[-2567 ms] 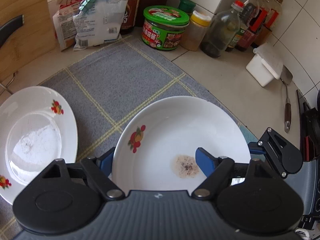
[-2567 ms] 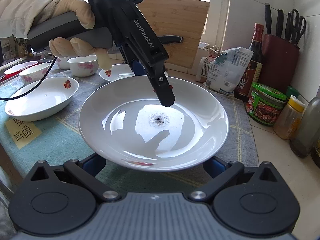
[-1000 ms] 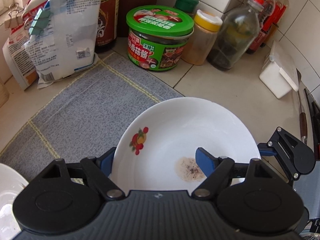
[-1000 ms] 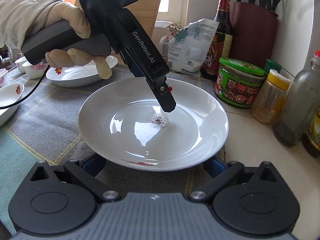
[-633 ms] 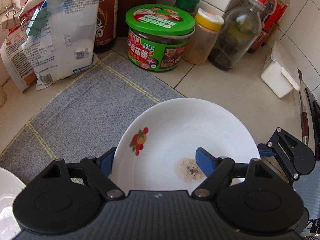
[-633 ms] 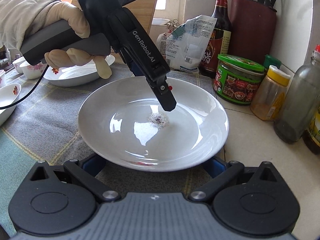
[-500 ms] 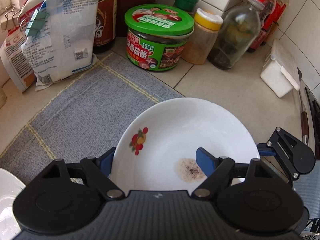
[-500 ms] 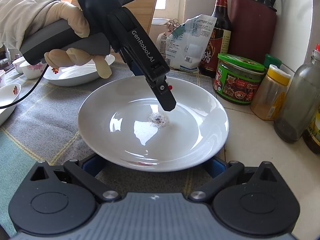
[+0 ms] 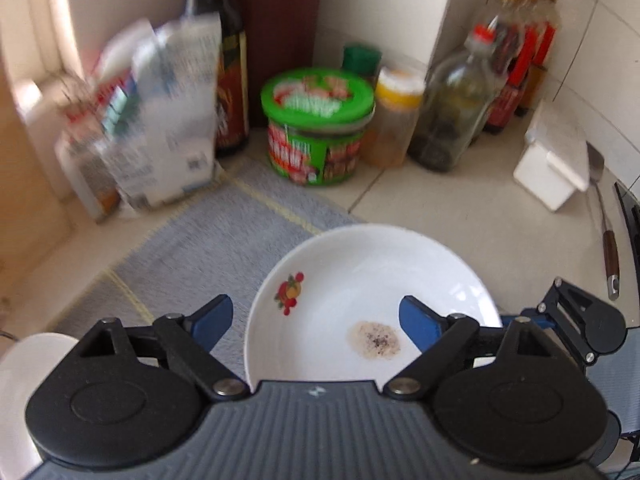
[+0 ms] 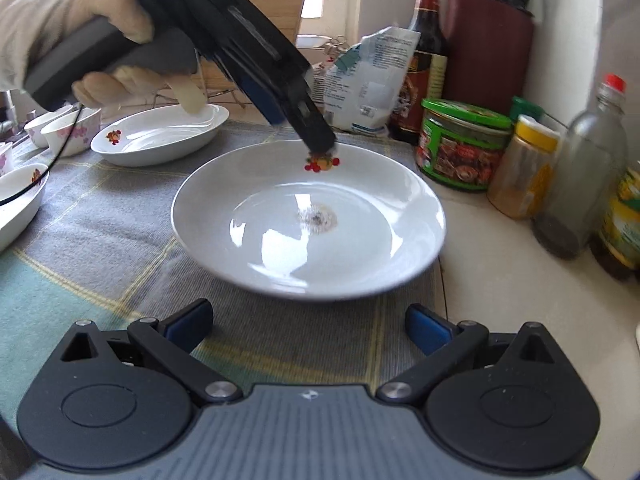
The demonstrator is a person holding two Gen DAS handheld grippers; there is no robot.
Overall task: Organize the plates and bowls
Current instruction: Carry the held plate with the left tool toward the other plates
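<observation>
1. Starting far left in the right wrist view: small flowered bowls at the mat's edge, another white dish cut off by the frame, then a second plate with a fruit print further back; all well apart from the main plate.
2. Centre: white plate flat on the grey checked mat, its right rim hanging over the bare counter; fruit print on the far rim, brownish speckled stain in the well.
3. Right of the plate, near but apart from it: green-lidded jar, yellow-capped jar, clear glass bottle; behind them a dark sauce bottle, a clipped white bag and a dark red knife block.
4. Left wrist view only: white lidded box and a spatula at far right.
5. Left gripper: gloved hand on its handle, tips just over the plate's far rim above the fruit print; jaws opening, the plate's edge between the blue pads, neither pad pressing it as far as I can see; frame blurred.
6. Right gripper: jaws wide apart, empty, pads short of the plate's near rim over the mat, no contact.
</observation>
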